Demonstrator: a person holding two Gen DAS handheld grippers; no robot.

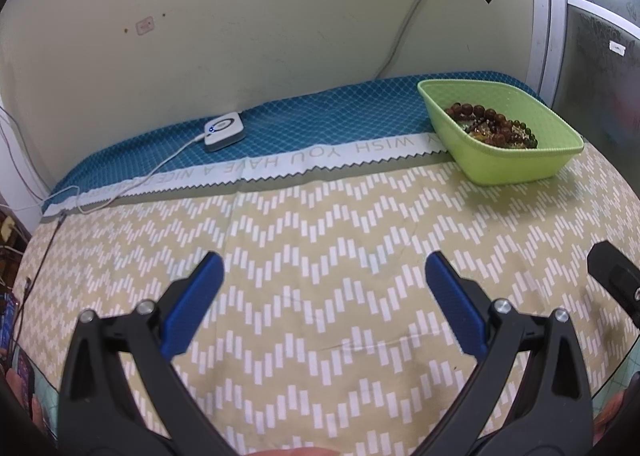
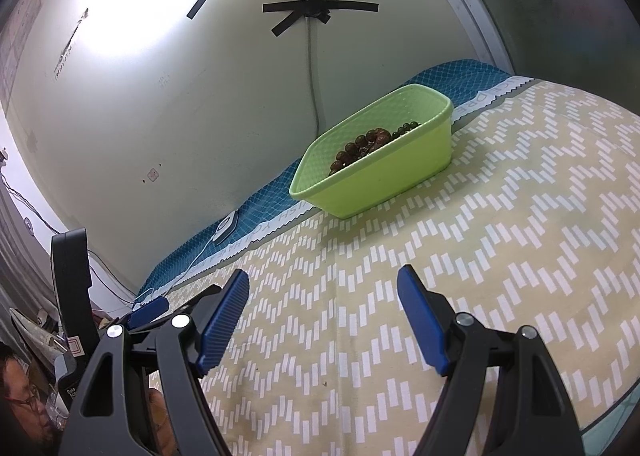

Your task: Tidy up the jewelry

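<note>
Left gripper (image 1: 320, 276), mine: two blue-padded fingers (image 1: 198, 296) spread wide, nothing between them, held over the cloth (image 1: 320, 336). Right gripper (image 2: 322, 292), mine: likewise two blue pads spread apart, holding nothing, over the same cloth. Its black edge shows at the right border of the left view.

Cloth, one: tan with white zigzag bars, covering the near surface in both views.

Basket (image 1: 516, 159), one: lime green, rectangular with rounded corners, sitting on the far edge of the cloth where it meets the mat (image 1: 320, 115). In the left view its long axis runs from far left to near right, one corner pointing toward me; it lies ahead and well to the right of my left gripper, well apart. In the right view (image 2: 384, 183) its long side faces me, and it stands ahead of my right gripper, slightly left of centre, well apart.

Beads (image 1: 492, 123), inside the basket: a heap of dark brown and green strands; strand count cannot be told. In the right view (image 2: 368, 145) only the top of the heap shows above the near wall.

Mat, one: teal lattice with a white zigzag-edged strip, along the wall.

Hub (image 1: 224, 130), one: small, white, square, on the mat, with one white cable (image 1: 160, 167) trailing left.
</note>
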